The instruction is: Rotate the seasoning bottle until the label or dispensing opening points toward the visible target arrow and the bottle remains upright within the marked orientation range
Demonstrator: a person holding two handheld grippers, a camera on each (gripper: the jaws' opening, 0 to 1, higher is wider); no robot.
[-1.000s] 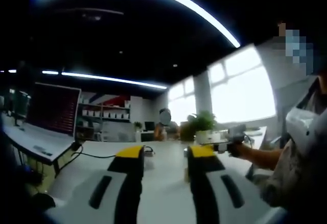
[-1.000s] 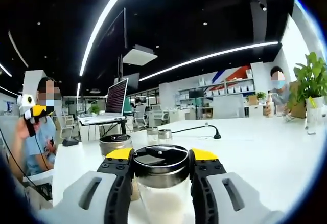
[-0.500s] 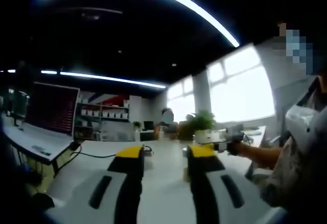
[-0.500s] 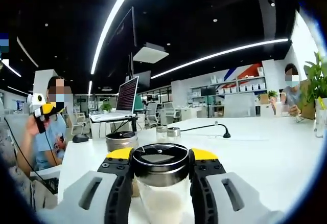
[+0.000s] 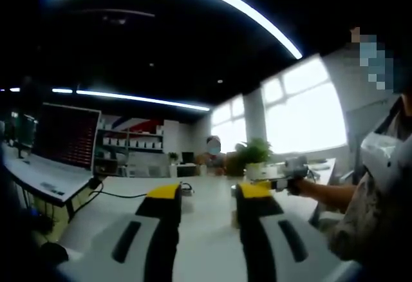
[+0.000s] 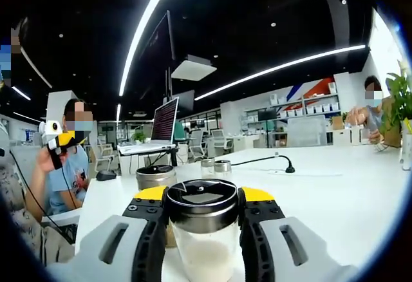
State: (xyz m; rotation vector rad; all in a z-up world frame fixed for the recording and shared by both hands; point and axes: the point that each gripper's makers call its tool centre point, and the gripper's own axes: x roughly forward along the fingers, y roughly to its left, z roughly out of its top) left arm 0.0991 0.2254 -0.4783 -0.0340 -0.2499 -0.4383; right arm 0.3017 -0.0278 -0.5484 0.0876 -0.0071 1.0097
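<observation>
Standing upright over the white table, the bottle is pinched between the right gripper jaws: clear glass, white seasoning inside, a shiny metal cap with a dark top. Beyond it sit a metal tin and two small jars. The left gripper jaws stand apart over bare table. Since a second ago the right gripper view has swung, the laptop sliding rightward; the clamp on the bottle is unchanged.

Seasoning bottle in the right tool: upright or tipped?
Upright: the seasoning bottle stands with its dark lid on top, level, between the right tool jaws.
</observation>
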